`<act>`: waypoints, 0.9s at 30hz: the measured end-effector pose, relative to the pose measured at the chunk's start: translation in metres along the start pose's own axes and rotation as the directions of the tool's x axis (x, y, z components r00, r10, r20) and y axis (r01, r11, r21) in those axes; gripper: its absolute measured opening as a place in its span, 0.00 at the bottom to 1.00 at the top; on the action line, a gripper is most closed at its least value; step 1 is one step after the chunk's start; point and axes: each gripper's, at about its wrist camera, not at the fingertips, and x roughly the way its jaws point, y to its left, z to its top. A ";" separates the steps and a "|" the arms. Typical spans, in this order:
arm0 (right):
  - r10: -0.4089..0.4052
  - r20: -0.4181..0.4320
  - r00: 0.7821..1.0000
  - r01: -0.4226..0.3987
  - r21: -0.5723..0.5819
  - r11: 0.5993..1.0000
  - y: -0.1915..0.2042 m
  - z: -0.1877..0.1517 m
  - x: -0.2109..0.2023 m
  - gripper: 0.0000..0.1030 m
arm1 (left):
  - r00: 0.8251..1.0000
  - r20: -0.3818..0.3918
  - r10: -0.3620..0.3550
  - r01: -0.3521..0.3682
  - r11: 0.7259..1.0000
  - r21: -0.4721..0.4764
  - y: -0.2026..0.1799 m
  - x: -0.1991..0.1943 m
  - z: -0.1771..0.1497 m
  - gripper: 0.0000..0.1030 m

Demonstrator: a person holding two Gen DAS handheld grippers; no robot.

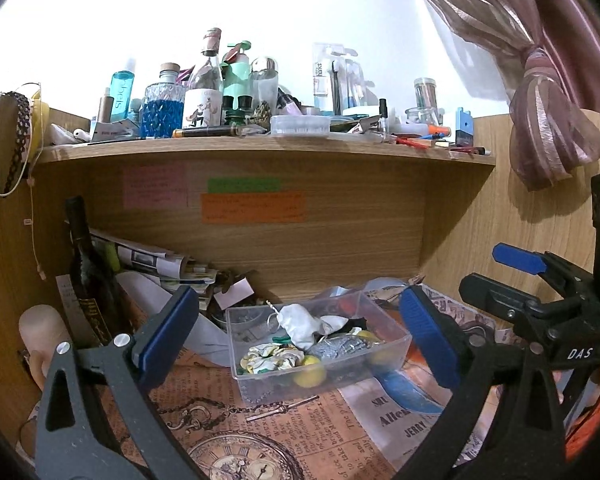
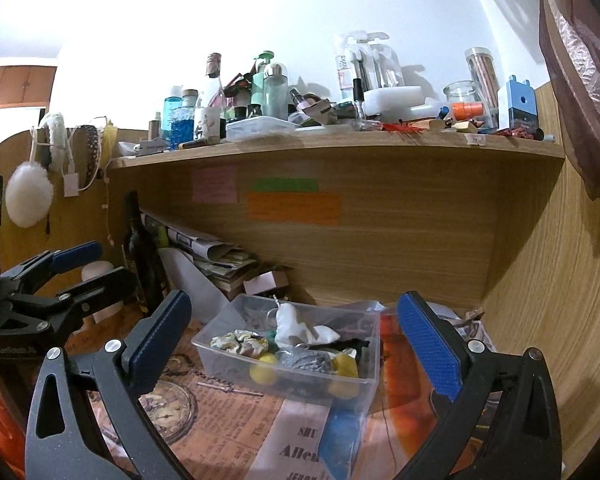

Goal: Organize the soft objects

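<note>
Both grippers we hold with their jaws spread wide and nothing between them: the left gripper (image 1: 296, 336) and the right gripper (image 2: 296, 340) each frame the same clear plastic bin (image 1: 396, 350), which sits just ahead of the fingertips on the newspaper-print desk cover (image 1: 284, 436). From the left gripper the bin's long axis runs from near left to far right; from the right gripper it runs away and to the left, one corner pointing toward us. Inside, toward the far side from our fingertips, a white cloth pouch (image 1: 300, 326) lies tilted, its narrow neck pointing up and away. Nearer the left gripper lies a patterned scrunchie (image 1: 272, 356), flat and rumpled. Beside it a grey fabric piece (image 1: 336, 348) rests between two yellow balls (image 1: 310, 374), which are touching the bin's near wall.
</note>
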 end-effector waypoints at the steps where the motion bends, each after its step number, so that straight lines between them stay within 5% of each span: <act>1: 0.000 0.001 1.000 0.000 0.000 1.000 0.000 0.000 -0.001 1.00 | 1.000 0.000 0.000 0.000 1.000 0.001 0.000 0.000 0.000 0.99; 27: -0.007 0.008 1.000 0.007 0.002 1.000 0.002 0.002 -0.006 1.00 | 1.000 -0.022 -0.008 0.007 1.000 -0.013 0.002 0.001 -0.001 1.00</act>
